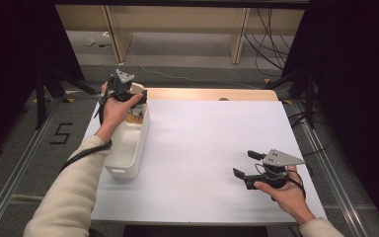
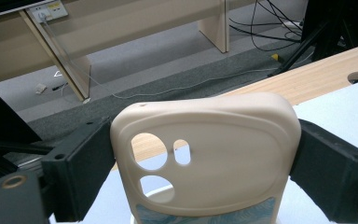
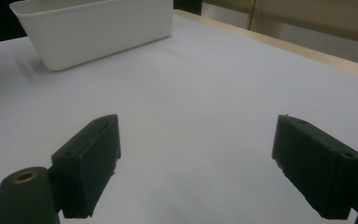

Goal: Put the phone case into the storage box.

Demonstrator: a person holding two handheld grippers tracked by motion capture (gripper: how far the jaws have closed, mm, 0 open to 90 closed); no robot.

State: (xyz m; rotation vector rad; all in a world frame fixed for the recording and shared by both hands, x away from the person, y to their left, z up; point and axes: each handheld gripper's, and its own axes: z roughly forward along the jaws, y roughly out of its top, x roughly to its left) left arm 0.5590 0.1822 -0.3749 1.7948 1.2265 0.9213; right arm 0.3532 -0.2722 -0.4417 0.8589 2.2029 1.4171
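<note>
Item: cream phone case [image 2: 205,158], camera cut-outs showing, pinched by its two long edges in my left gripper [image 1: 133,94] and held over the far end of the white bin [image 1: 128,148]. The bin stands along the table's [image 1: 202,148] left edge; something patterned seems to lie inside it, too hidden to name. My right gripper [image 1: 246,165], near the right front corner, is spread wide around nothing.

Our beige phone case [image 2: 214,154], three camera cutouts, held upright, raised above our white bin's [image 1: 128,158] far end
</note>
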